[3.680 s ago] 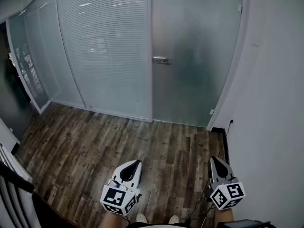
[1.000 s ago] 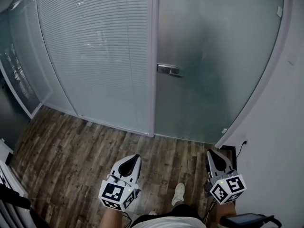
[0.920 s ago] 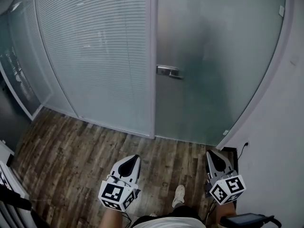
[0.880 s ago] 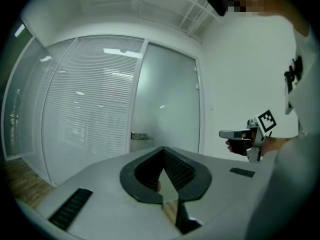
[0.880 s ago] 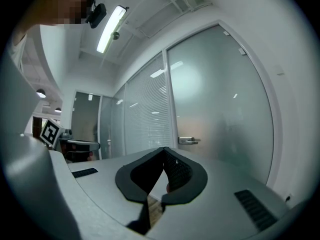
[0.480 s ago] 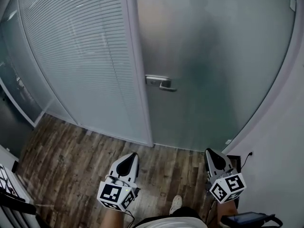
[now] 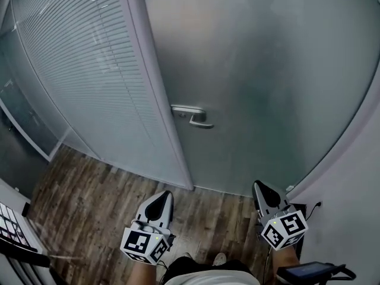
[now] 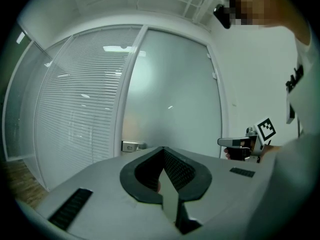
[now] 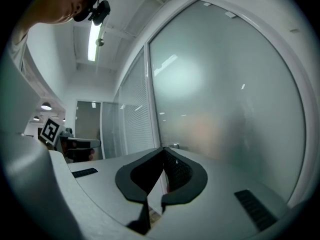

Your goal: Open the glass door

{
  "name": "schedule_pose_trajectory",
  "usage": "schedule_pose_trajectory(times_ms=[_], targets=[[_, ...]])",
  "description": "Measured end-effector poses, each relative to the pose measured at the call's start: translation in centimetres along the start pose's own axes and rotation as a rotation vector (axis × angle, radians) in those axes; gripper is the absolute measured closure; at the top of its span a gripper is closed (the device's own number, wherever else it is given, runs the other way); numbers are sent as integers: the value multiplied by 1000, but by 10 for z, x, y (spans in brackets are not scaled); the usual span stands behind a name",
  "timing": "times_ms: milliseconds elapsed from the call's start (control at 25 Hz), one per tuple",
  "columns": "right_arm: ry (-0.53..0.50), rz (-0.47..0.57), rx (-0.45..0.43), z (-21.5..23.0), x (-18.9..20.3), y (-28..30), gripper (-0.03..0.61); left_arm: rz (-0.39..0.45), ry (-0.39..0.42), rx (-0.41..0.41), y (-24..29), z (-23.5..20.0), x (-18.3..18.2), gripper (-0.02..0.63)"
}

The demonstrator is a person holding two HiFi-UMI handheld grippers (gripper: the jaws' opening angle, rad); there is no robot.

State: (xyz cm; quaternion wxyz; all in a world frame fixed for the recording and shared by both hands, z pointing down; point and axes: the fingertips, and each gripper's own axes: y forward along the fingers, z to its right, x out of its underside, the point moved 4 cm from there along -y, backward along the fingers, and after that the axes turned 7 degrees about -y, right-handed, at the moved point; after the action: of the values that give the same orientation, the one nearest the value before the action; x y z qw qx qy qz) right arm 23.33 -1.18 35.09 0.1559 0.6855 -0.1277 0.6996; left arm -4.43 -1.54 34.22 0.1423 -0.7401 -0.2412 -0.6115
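A frosted glass door (image 7: pixel 267 82) stands closed in front of me, with a metal lever handle (image 7: pixel 191 116) near its left edge. The same handle (image 8: pixel 131 145) shows small in the left gripper view, and the handle (image 9: pixel 174 145) barely shows over the jaws in the right gripper view. Held low over the floor and short of the door, my left gripper (image 7: pixel 164 194) is shut and empty. Below the door's right side my right gripper (image 7: pixel 257 185) is also shut and empty. Neither gripper touches the door or the handle.
A fixed glass panel with horizontal blinds (image 7: pixel 83 70) adjoins the door on the left. A white wall (image 7: pixel 356 189) closes in on the right. The floor is dark wood planks (image 7: pixel 89 212). A black cable and socket (image 7: pixel 313 205) sit by the wall base.
The door and handle have grown larger and nearer in the head view as I walked up. Both grippers came forward with me, still shut and low.
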Motion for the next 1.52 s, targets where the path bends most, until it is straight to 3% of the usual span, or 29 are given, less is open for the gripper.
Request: schedule_pose_trajectory(times_ms=[440, 760, 960, 1120, 1400, 1520], targets=[[-5, -29, 12, 30, 11, 60, 578, -7, -16, 66, 79, -32, 2, 614], [-76, -26, 19, 23, 6, 143, 577, 12, -18, 137, 142, -98, -8, 614], [-113, -35, 27, 5, 13, 190, 578, -10, 23, 207, 160, -144, -11, 614], [-158, -76, 49, 2, -10, 234, 577, -23, 2, 240, 186, -179, -36, 614], [-186, -183, 52, 4, 0, 259, 574, -65, -45, 274, 205, -202, -25, 614], [-185, -223, 28, 10, 13, 271, 514, -74, -39, 273, 210, -208, -17, 614]])
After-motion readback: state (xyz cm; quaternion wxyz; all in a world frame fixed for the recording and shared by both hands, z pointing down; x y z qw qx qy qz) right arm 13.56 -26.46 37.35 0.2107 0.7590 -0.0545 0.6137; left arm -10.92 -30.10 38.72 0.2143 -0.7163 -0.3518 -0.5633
